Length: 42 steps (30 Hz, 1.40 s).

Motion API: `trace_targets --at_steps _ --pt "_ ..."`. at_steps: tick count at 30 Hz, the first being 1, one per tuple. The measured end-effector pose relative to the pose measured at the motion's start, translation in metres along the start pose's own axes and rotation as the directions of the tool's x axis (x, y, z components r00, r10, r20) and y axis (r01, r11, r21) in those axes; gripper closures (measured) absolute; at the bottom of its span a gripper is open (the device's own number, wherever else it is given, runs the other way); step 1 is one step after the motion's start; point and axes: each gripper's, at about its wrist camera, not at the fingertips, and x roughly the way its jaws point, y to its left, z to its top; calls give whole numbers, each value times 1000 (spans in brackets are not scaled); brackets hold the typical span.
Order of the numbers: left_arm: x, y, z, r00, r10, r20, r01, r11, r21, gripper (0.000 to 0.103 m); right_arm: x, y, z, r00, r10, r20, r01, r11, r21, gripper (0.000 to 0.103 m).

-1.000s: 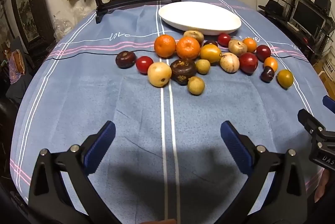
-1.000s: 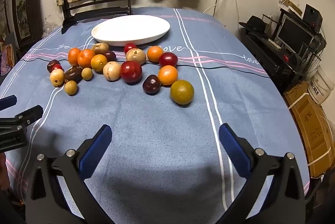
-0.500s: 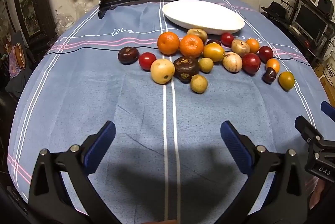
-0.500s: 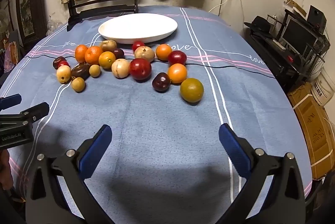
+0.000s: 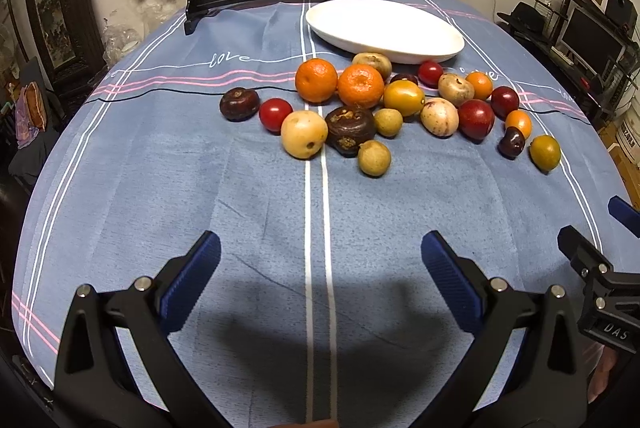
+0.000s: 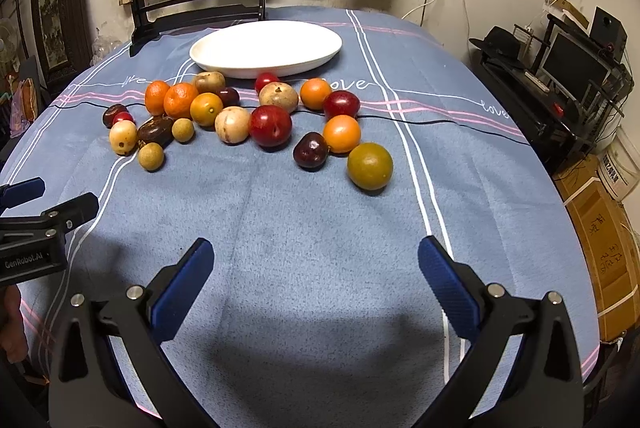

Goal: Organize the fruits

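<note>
On blue striped tablecloth [image 5: 240, 187]: scattered fruits [image 6: 270, 125], white plate [image 6: 266, 45] | both tools released, holding nothing

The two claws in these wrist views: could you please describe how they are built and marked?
Both look alike. The left claw and right claw each have two black angular plastic arms with silver rivets, tipped with ribbed blue pads. Seen from the side, one body reads "GenRobot.AI" in white; the other shows "DAS". No cables or sleeves show.

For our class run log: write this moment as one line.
left gripper open | right gripper open | fruits on tablecloth | white plate empty
</note>
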Motion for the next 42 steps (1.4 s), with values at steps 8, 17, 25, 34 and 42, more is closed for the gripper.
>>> trace_targets --at_steps 8,17,25,34,42 --pt "1 -1 0 1000 -6 -4 6 1000 2 2 0 -2 0 1000 2 -3 -2 1000 1 1" --pt "2 -2 -2 1000 -9 -8 9 1000 2 2 2 -3 -1 1000 5 -13 -5 1000 4 1" --pt "4 -3 -4 1000 -17 -12 17 1000 3 2 4 -4 -4 1000 9 -21 -9 1000 4 1" --pt "4 -4 -4 1000 -20 -17 20 1000 5 2 4 -3 -2 1000 8 -24 -8 1000 4 1" --pt "6 -5 -5 1000 -17 -22 17 1000 10 2 5 -4 -2 1000 7 -26 -7 1000 8 1"
